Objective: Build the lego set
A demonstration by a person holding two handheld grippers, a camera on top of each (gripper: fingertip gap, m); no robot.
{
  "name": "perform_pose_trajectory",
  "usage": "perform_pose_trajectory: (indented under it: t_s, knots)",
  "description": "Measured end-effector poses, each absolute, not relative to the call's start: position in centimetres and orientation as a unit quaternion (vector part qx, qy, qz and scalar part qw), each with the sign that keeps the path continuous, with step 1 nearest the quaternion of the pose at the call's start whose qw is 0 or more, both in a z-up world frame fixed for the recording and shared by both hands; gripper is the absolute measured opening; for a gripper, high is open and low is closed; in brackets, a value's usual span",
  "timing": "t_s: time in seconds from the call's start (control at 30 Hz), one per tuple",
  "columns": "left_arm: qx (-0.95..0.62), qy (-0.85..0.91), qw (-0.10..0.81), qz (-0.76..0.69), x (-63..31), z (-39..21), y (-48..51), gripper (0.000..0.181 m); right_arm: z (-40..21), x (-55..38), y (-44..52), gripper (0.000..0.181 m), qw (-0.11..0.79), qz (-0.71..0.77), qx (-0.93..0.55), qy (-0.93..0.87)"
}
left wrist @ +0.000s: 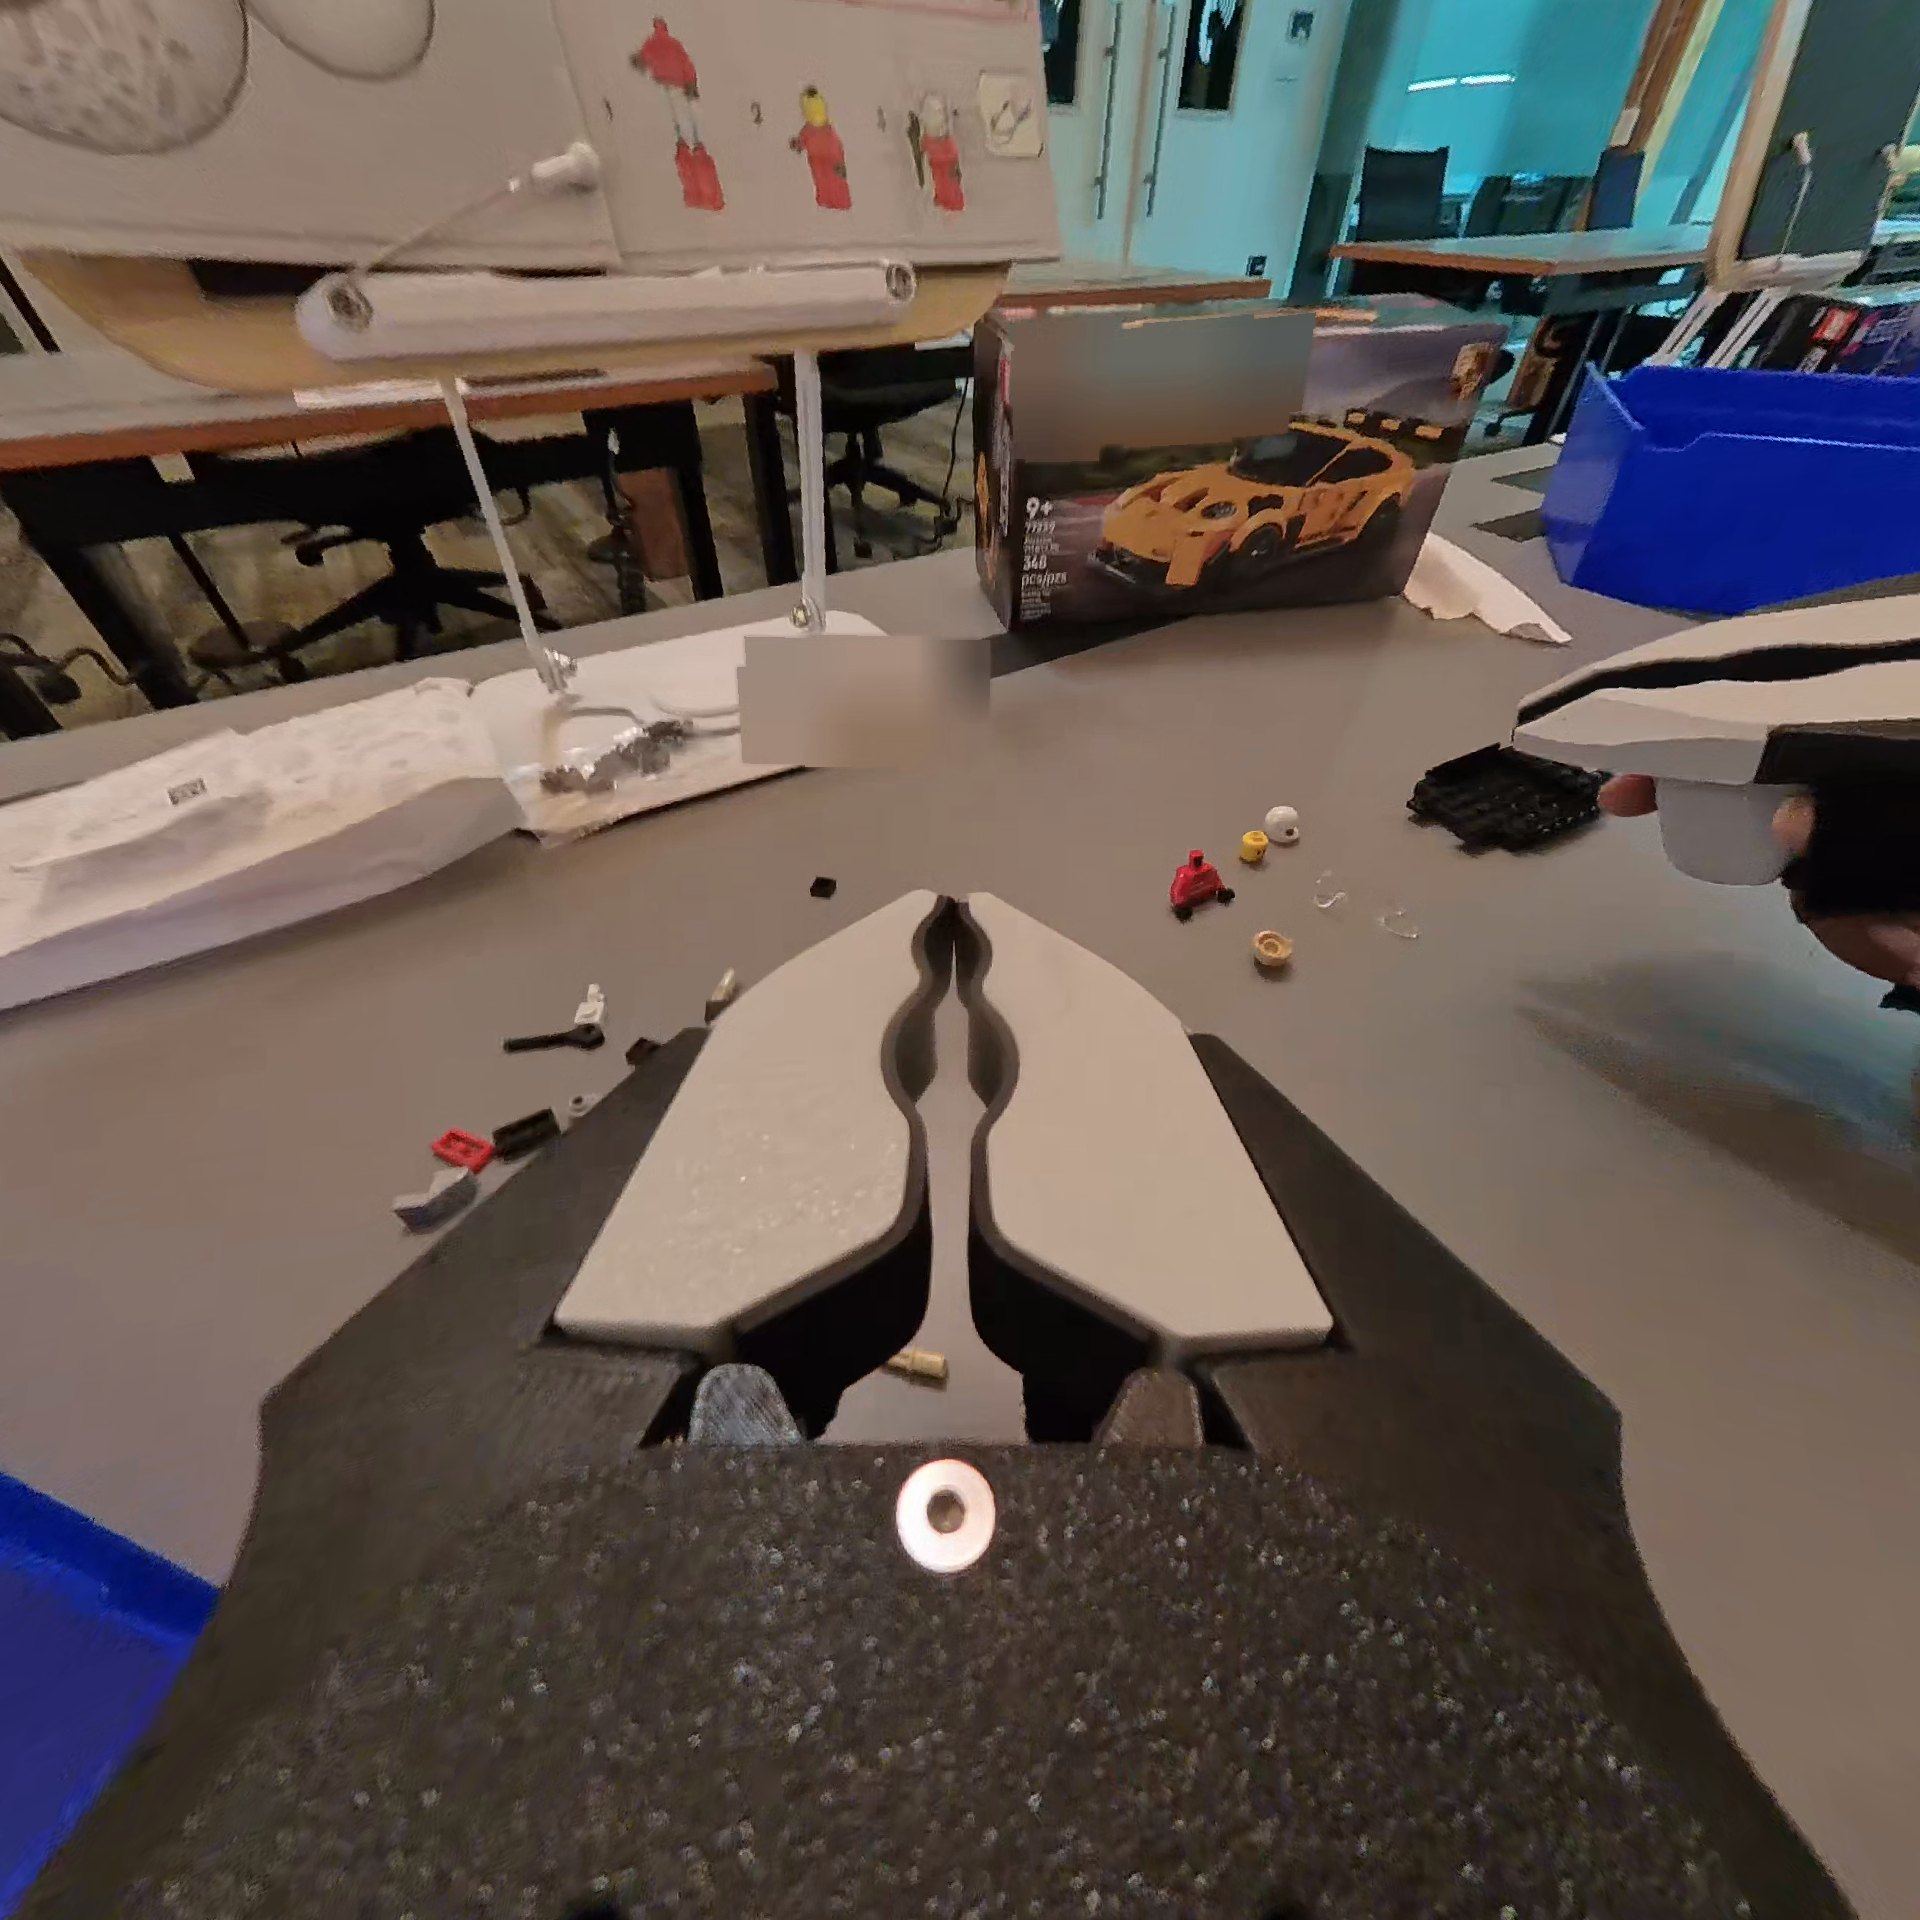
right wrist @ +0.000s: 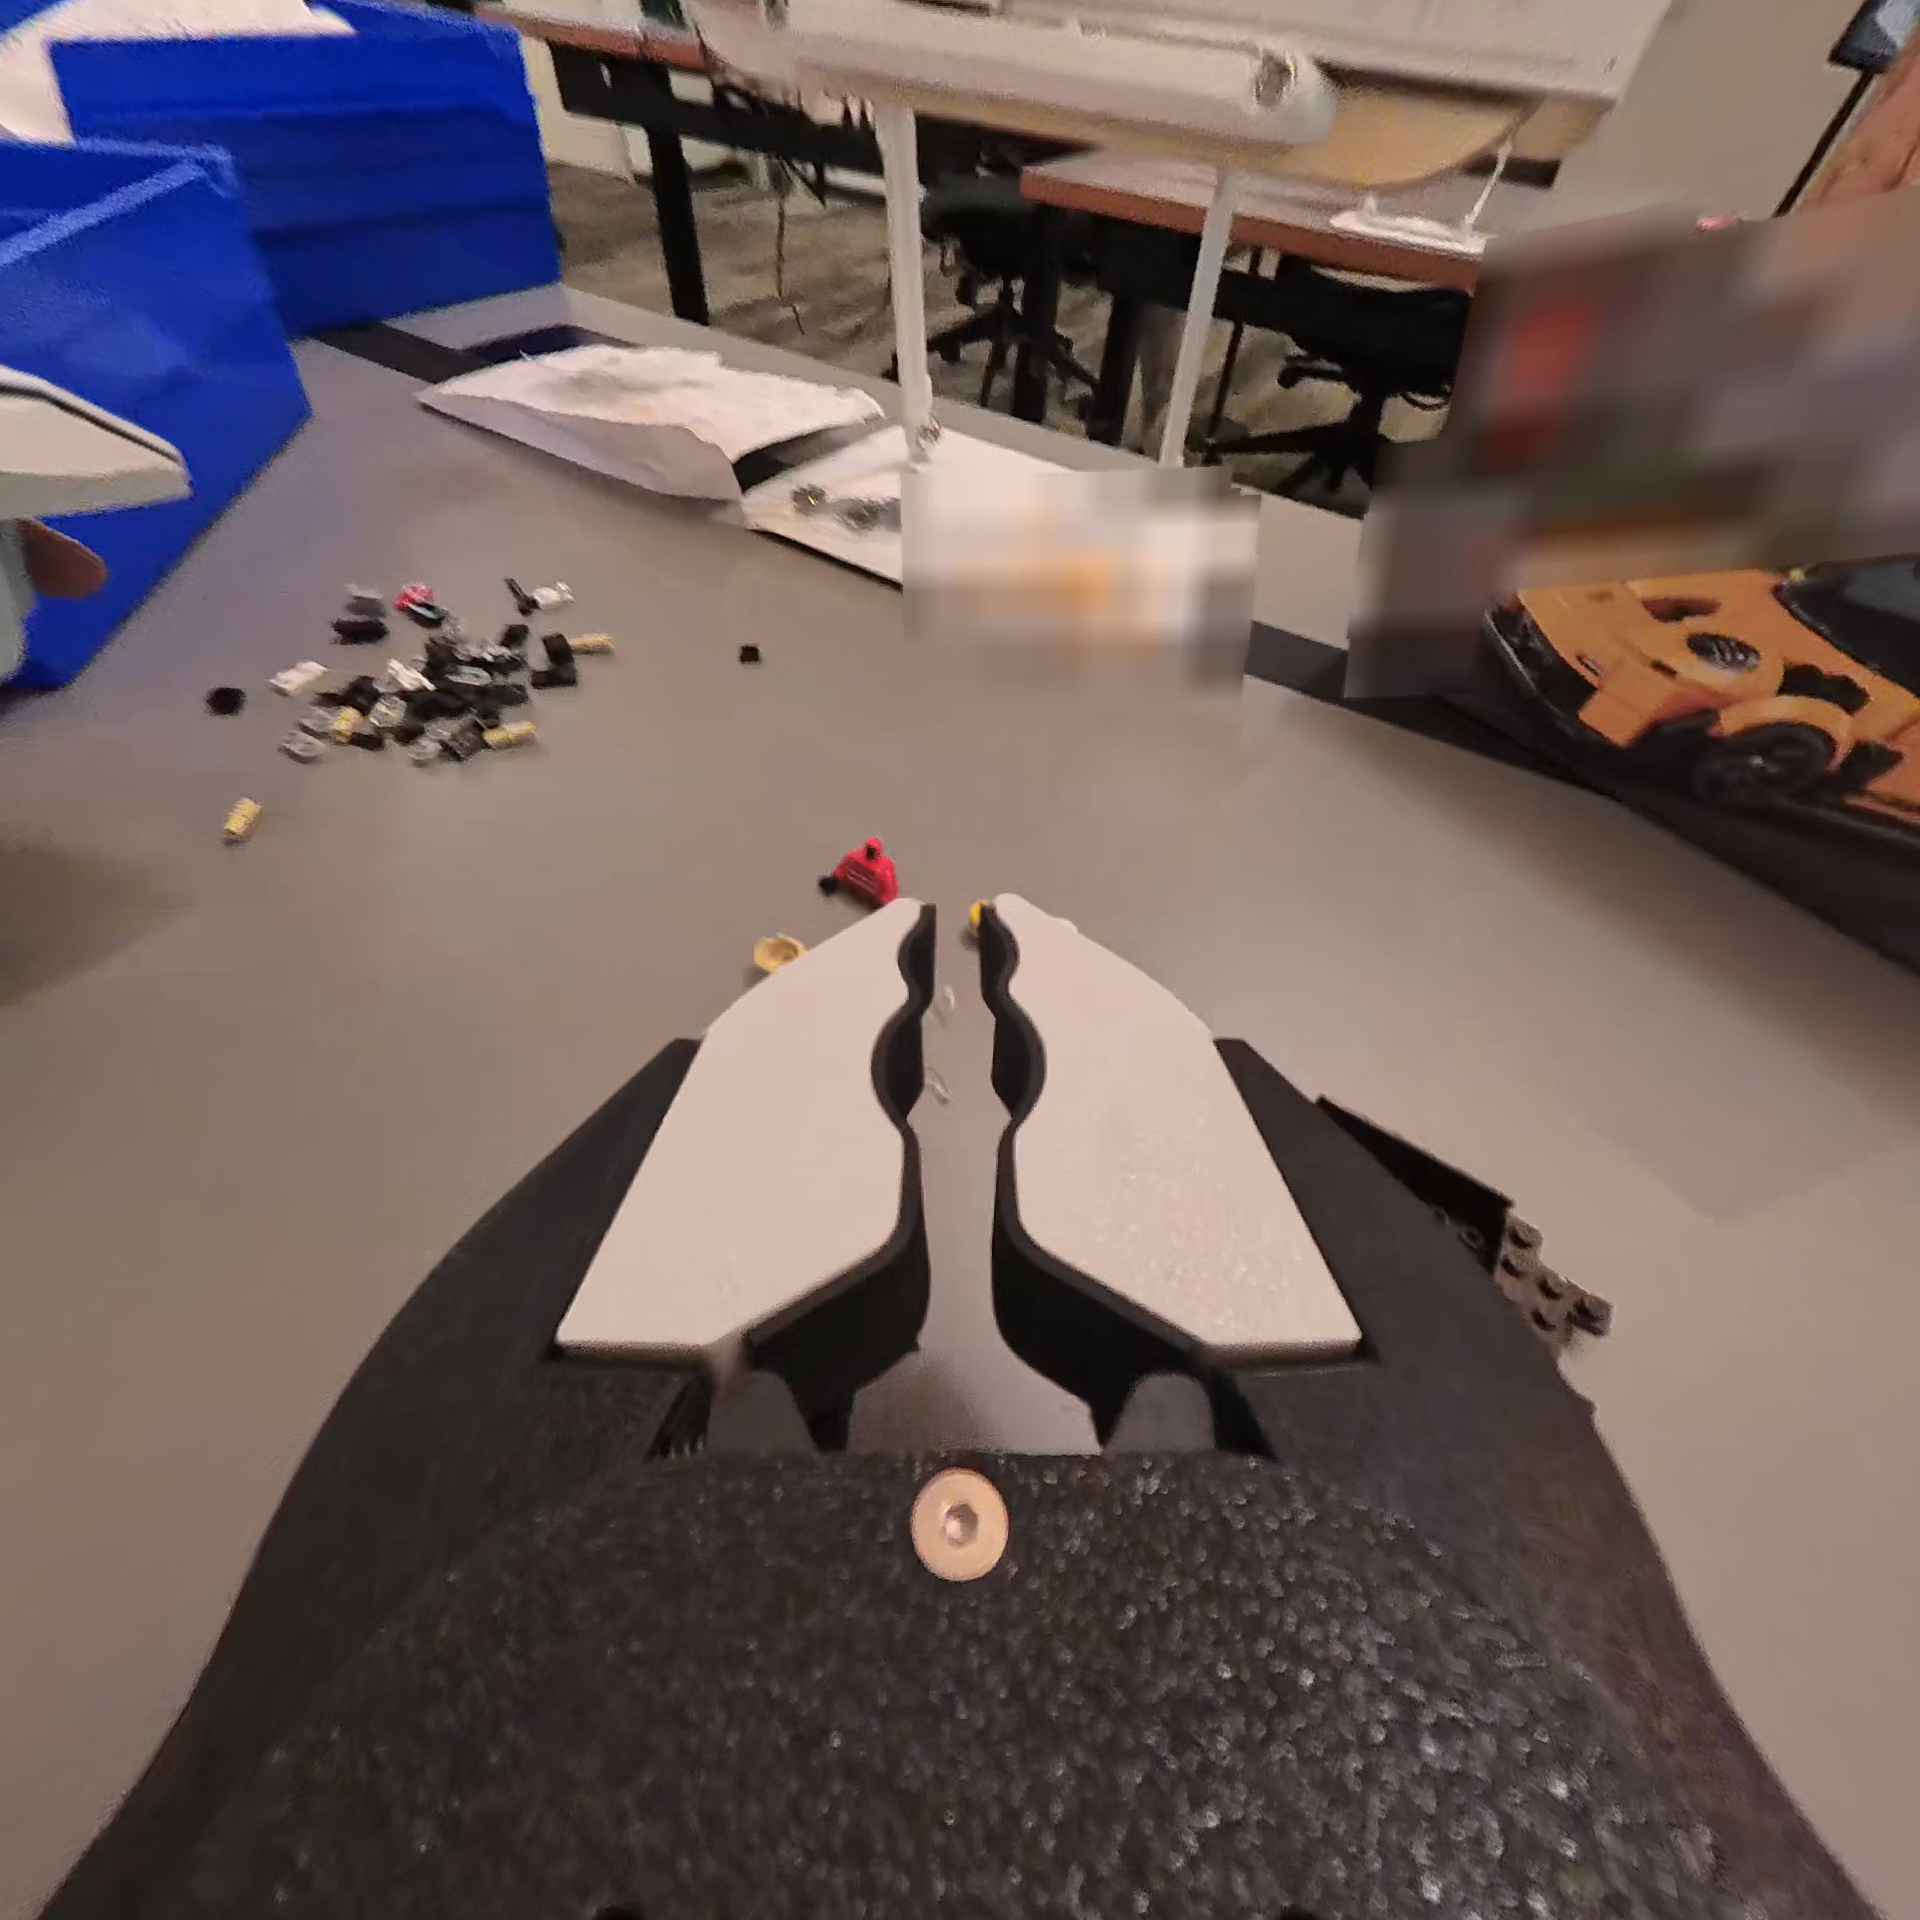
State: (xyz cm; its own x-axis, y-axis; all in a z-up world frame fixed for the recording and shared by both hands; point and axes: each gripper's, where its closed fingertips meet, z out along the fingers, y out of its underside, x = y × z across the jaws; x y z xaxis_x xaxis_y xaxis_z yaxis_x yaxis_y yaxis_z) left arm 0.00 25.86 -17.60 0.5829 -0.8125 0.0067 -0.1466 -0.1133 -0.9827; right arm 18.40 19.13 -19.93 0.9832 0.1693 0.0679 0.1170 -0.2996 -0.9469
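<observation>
Box (left wrist: pixel 1205 488) with unquoted printed markings

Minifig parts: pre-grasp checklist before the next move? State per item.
1. Right gripper open a crack, nothing between its fingers: ok.
2. Left gripper shut, empty: ok.
3. Red torso in clear view, lying tilted on the table: ok.
4. Yellow head and white helmet side by side, apart from the torso: ok.
5. Yellow head in right wrist view mostly hidden behind a fingertip: not ok.
6. Torso's stud orientation for mating: cannot tell.
</observation>
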Motion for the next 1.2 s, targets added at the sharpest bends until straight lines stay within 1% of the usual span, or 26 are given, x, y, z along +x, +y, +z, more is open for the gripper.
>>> perform_pose_trajectory:
  t_s: [0.1, 0.27, 0.63, 0.87, 1.07, 1.2]
  knots:
    - [-0.699, 0.346, 0.554, -0.291, -0.4, -18.2, 26.5, 0.0, -21.1, 18.7, 19.4, 0.0, 0.574, 0.014, -0.814, -0.089]
    - [-0.71, 0.345, 0.549, -0.275, -1.1, -18.8, 27.5, 0.002, -21.9, 18.4, 20.0, 0.0, 0.564, 0.019, -0.82, -0.097]
    - [-0.741, 0.318, 0.546, -0.229, -3.0, -20.2, 29.1, 0.0, -20.8, 19.0, 18.9, 0.0, 0.581, 0.037, -0.806, -0.105]
    - [-0.76, 0.278, 0.547, -0.214, -5.4, -19.9, 29.6, 0.0, -20.6, 19.7, 18.8, 0.0, 0.584, 0.042, -0.805, -0.096]
    - [-0.762, 0.253, 0.574, -0.16, -9.6, -18.7, 28.0, 0.0, -20.4, 19.5, 18.8, 0.0, 0.585, 0.038, -0.804, -0.101]
    - [-0.778, 0.235, 0.569, -0.125, -12.2, -19.5, 28.0, 0.0, -20.5, 19.1, 18.8, 0.0, 0.584, 0.044, -0.804, -0.106]
